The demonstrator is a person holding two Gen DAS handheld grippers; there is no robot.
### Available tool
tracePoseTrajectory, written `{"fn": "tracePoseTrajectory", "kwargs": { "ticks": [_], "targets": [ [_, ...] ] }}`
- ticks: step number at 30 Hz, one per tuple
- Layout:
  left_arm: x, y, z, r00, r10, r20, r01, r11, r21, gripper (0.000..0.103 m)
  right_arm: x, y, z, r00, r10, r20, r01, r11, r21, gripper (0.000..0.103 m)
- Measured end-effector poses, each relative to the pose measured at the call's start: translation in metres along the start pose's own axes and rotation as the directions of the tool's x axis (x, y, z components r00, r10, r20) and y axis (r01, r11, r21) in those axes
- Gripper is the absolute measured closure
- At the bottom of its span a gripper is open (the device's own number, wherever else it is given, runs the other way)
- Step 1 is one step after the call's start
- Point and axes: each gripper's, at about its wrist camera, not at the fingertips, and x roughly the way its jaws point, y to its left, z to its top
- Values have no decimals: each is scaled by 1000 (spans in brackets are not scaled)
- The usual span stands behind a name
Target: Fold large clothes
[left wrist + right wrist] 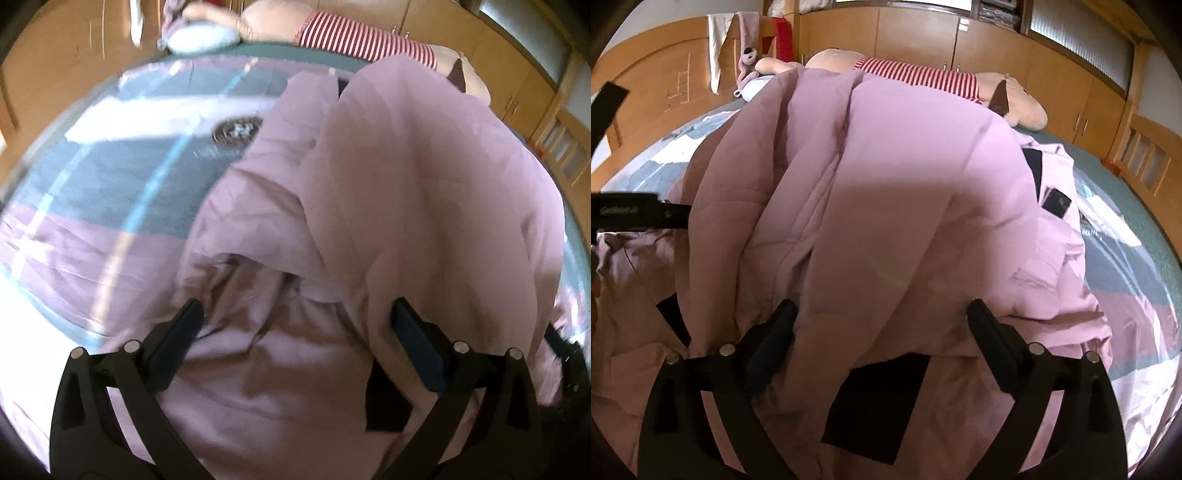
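Pink padded coat (886, 206) lies bunched on the bed (155, 192), its black patches (875, 406) showing. Left tool (295, 314) and right tool (882, 314) both spread wide over the fabric, gripping nothing. Striped plush toy (923, 79) at the bed's far edge.

Both wrist views close above pink coat (388, 192), facing striped plush (916, 75).

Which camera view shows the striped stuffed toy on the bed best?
The right wrist view. There the stuffed toy shows nearly whole beyond the pink coat: striped body, pale limbs and head. The left wrist view shows it at the top edge, blurred and partly cut off.
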Motion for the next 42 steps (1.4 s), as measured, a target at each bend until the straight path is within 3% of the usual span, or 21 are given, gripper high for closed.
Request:
{"fn": "tracePoseTrajectory", "kwargs": {
  "ticks": [5,8,10,14,17,20,23,29,34,38,42],
  "targets": [
    [-50,6,-13,991,100,93,-110,987,117,2,-51,-13,0,999,3,46,-3,1000,9,9],
    [-81,36,-25,995,42,91,-50,994,93,2,-85,-32,-14,996,-73,47,72,997,27,9],
    [-102,58,-36,995,0,96,-8,997,79,2,-111,-55,-36,992,-127,15,125,987,99,9],
    [-124,85,-68,993,58,104,-71,990,125,2,-140,-100,-88,986,-98,-137,133,951,278,6],
    [-127,105,-95,996,68,54,-73,992,107,2,-145,-112,-118,966,-31,-255,120,932,342,6],
    [-124,116,-112,998,63,4,-63,994,90,2,-139,-110,-136,933,63,-355,72,932,355,6],
    [-118,118,-122,997,63,-41,-58,993,101,2,-135,-99,-152,905,61,-421,73,953,295,6],
    [-96,122,-140,985,59,-160,-41,992,116,2,-133,-89,-165,885,90,-457,58,952,301,1],
    [-83,149,-149,956,-112,-270,102,994,-50,2,-132,-86,-176,853,199,-483,-14,933,360,1],
    [-82,159,-153,941,-168,-294,145,984,-99,2,-134,-78,-181,845,255,-471,-62,920,387,1],
    [-86,157,-157,944,-153,-292,133,987,-86,2,-130,-75,-180,846,268,-462,-78,918,389,1]
  ]
}}
